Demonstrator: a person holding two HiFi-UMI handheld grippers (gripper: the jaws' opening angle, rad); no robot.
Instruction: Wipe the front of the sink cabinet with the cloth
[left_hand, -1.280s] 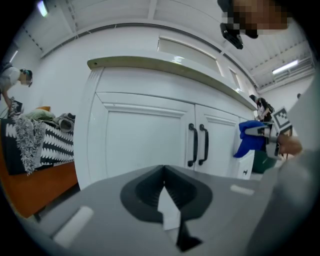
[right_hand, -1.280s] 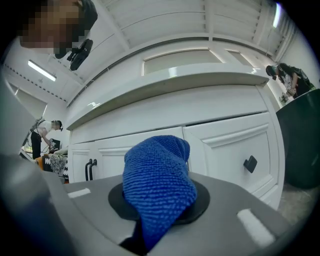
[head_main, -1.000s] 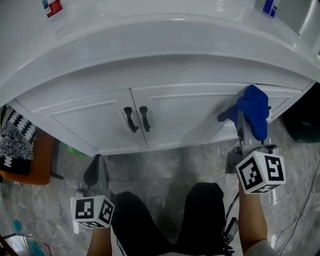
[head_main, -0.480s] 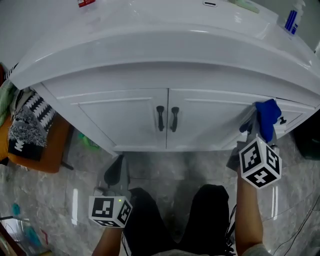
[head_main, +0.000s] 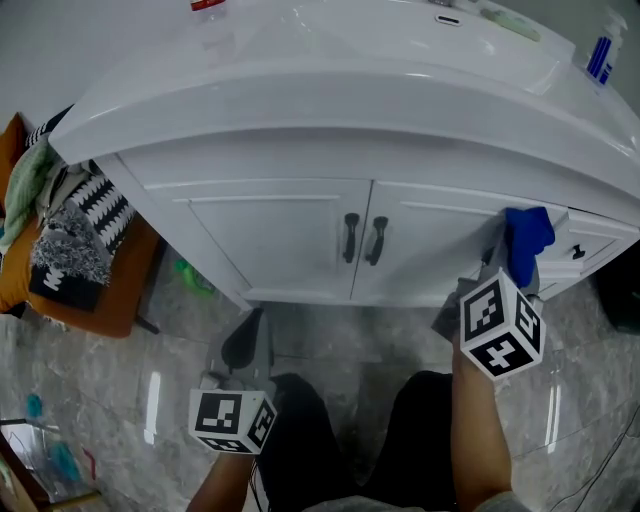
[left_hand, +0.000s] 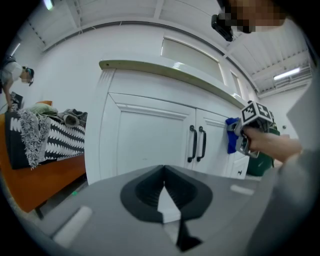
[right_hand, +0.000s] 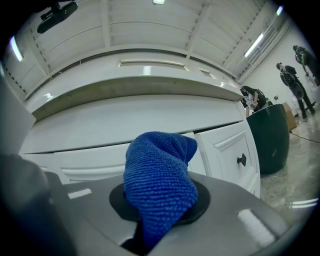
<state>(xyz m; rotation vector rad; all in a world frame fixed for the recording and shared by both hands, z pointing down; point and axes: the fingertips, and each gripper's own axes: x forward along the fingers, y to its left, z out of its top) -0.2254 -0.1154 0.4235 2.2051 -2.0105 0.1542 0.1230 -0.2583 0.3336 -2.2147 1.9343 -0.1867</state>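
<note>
At the right edge of the sink cabinet (head_main: 280, 235) front, just beside the knobbed drawer (head_main: 592, 243), the blue cloth (head_main: 527, 238) sits clamped in the right gripper (head_main: 508, 268), bunched over its jaws. Lower down, the left gripper (head_main: 248, 345) hangs closed and empty, well apart from the doors.

Cloth (head_main: 527, 240) in right gripper (head_main: 506, 272) at cabinet (head_main: 280, 235) front, right of handles (head_main: 363, 238), left gripper (head_main: 249, 345) lower left
</note>
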